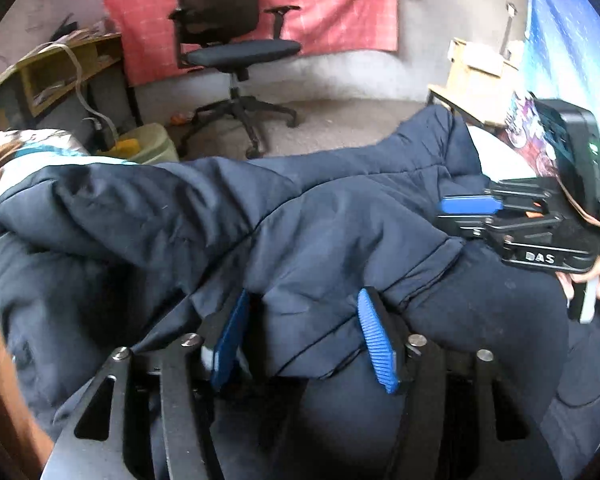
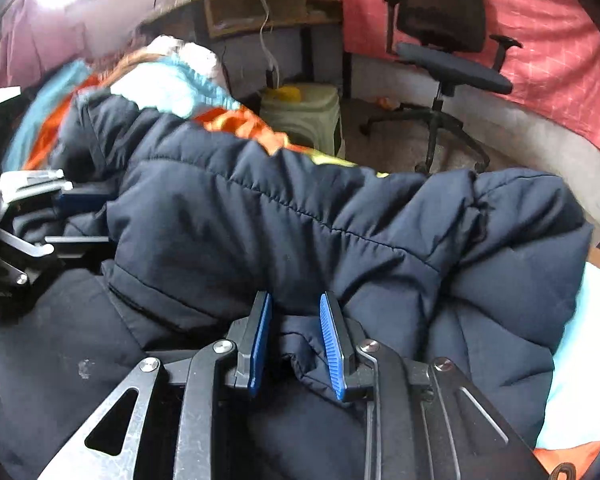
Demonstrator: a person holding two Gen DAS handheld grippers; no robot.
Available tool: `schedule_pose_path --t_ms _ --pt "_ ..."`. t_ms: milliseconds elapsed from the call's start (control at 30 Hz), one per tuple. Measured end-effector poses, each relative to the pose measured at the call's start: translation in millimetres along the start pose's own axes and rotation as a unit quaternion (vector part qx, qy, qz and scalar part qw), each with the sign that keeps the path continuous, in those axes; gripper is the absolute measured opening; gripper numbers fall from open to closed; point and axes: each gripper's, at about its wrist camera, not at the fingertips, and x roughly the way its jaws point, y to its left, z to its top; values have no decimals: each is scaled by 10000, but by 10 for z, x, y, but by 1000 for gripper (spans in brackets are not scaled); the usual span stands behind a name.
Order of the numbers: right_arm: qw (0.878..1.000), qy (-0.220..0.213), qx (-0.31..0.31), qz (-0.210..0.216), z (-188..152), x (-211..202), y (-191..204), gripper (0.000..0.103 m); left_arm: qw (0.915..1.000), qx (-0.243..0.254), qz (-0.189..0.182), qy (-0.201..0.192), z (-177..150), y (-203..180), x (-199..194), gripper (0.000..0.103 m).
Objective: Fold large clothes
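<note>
A large navy puffer jacket [image 1: 300,216] lies bunched across the bed and fills both views; it also shows in the right wrist view [image 2: 300,224]. My left gripper [image 1: 304,320] has its blue pads [image 1: 376,344] closed on a thick fold of the jacket's hem. My right gripper [image 2: 294,328] is shut on another fold of the jacket, blue pads [image 2: 332,348] pressing the fabric. The right gripper [image 1: 472,205] also shows in the left wrist view at the right, on the jacket. The left gripper [image 2: 76,196] shows at the left edge of the right wrist view.
A black office chair [image 1: 236,52] stands on the floor beyond the bed, before a red hanging cloth [image 1: 340,4]. A desk [image 1: 60,68] and a pale green stool [image 1: 148,144] are at left. Colourful bedding [image 2: 244,124] lies under the jacket.
</note>
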Motion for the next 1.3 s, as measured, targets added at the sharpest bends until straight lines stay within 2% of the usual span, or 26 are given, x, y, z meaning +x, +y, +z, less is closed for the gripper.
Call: schedule_pose_path --t_ms 167,267,333,433,533,633,867,1100,1300 --pt "9983 -405 374 -208 -23 -355 14 44 9989 -437 87 -154 -6 8 -296 58" --pt "9958 -623 555 -371 -43 -572 53 44 9974 -633 172 -296 0 -30 -548 61" --pt "9939 -758 654 -466 -74 -745 84 45 9963 -697 217 -446 -5 -65 -734 73" --pt "9908 -912 810 -579 -149 -1015 157 64 9943 -780 260 -685 -39 -175 -1060 79" --pt "9884 -1021 911 -662 -237 -1291 266 68 9938 -734 332 -763 -79 -325 -1309 87" --pt "9864 -1082 1017 -710 -331 -1550 401 78 9938 -554 395 -876 -161 -512 -1553 92" --pt "9836 -1105 1168 -812 -640 -2227 843 95 9933 -409 373 -1017 -455 -872 -1998 96" --pt "9887 -981 852 -751 -943 -2608 1239 97 9926 -320 333 -1127 -865 -1163 -2312 96" --pt "9897 -1092 792 -489 -1246 -2802 1393 98 9896 -549 561 -1206 -1220 -1381 -2504 96"
